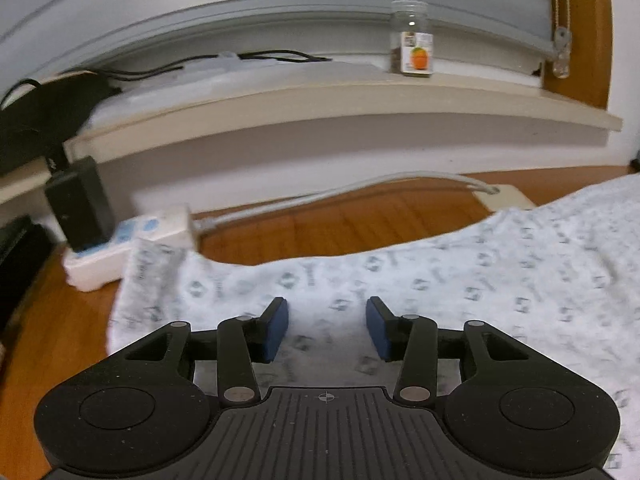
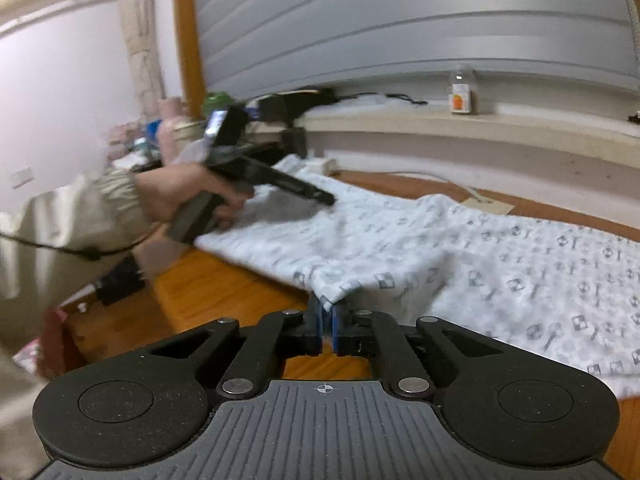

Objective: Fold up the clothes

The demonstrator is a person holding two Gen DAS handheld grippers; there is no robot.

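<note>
A white garment with a grey print (image 1: 440,280) lies spread on the wooden table (image 1: 340,220). My left gripper (image 1: 327,320) is open, its blue pads apart just above the cloth near its far left end. In the right wrist view the same garment (image 2: 460,248) stretches to the right. My right gripper (image 2: 328,312) is shut on a near edge of the garment, lifting a small peak of cloth. The left gripper (image 2: 320,196) also shows there, held in a hand over the garment's far left part.
A white power strip with a black adapter (image 1: 120,240) sits by the garment's left end, its cable (image 1: 360,188) running right. A window ledge (image 1: 360,100) carries a clear jar (image 1: 414,40) and black cables. Clutter (image 2: 168,128) stands at the table's far left.
</note>
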